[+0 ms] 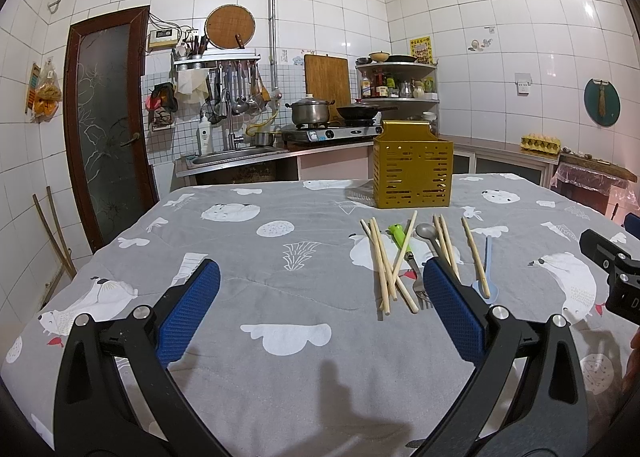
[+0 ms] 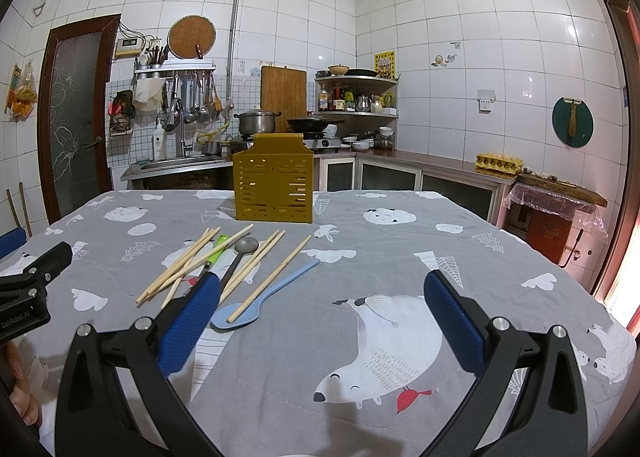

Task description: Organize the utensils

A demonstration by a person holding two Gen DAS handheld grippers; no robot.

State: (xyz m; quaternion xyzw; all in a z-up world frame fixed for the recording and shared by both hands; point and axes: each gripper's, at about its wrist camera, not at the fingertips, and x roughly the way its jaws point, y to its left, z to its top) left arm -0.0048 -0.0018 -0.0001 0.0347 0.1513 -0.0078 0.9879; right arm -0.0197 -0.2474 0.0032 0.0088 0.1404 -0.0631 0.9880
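A yellow slotted utensil holder [image 1: 412, 173] [image 2: 273, 187] stands upright at the far side of the table. In front of it lie several wooden chopsticks [image 1: 384, 261] [image 2: 188, 265], a green-handled fork [image 1: 402, 239] [image 2: 218, 251], a metal spoon [image 1: 426, 233] [image 2: 244, 247] and a light blue spoon [image 1: 486, 277] [image 2: 264, 293] with one chopstick across it. My left gripper [image 1: 320, 277] is open and empty, left of the pile. My right gripper [image 2: 320, 285] is open and empty, its left finger [image 2: 192, 317] beside the blue spoon's bowl.
The table carries a grey cloth with white bears [image 1: 280, 249] [image 2: 400, 337]. Behind stand a sink counter [image 1: 236, 155], a stove with pots [image 1: 320, 125], a corner shelf [image 2: 356, 97] and an egg carton [image 2: 498, 163]. A door [image 1: 108, 129] is at the left.
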